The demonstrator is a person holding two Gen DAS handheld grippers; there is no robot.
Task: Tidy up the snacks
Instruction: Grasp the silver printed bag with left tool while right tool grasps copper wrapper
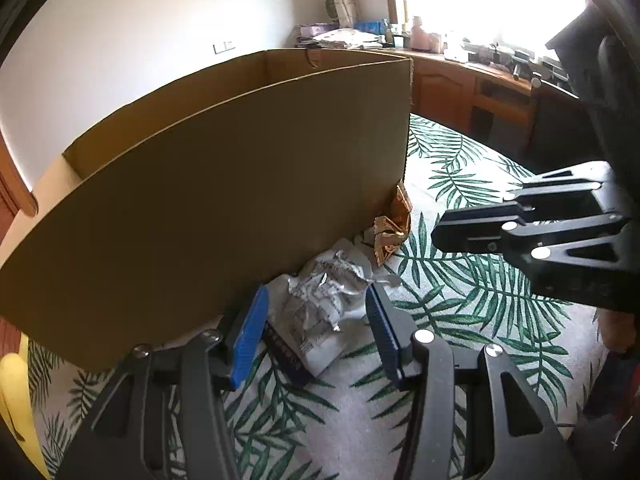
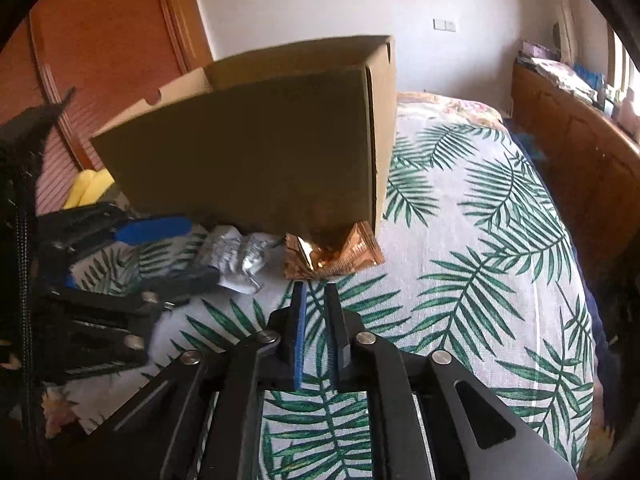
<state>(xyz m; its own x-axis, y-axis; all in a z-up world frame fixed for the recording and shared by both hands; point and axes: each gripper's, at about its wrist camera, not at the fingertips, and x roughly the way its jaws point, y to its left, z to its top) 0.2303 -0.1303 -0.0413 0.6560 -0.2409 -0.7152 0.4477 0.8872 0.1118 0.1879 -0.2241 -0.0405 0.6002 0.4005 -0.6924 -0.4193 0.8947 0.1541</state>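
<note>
A crumpled silver snack packet (image 1: 320,308) (image 2: 236,256) lies on the leaf-print bedspread (image 1: 460,300) against the foot of a tall cardboard box (image 1: 240,200) (image 2: 260,140). My left gripper (image 1: 317,292) (image 2: 202,248) straddles the packet with its blue pads apart, and I see no pad pressing on it. A gold snack packet (image 1: 394,228) (image 2: 332,252) lies at the box's right corner. My right gripper (image 2: 316,292) (image 1: 438,232) is shut on nothing, with its tips just short of the gold packet.
The box is open at the top and its inside is hidden. A yellow object (image 1: 12,392) (image 2: 88,188) lies left of the box. A wooden cabinet (image 1: 460,88) (image 2: 580,152) with clutter on it runs along the right, and a wooden door (image 2: 100,40) stands behind.
</note>
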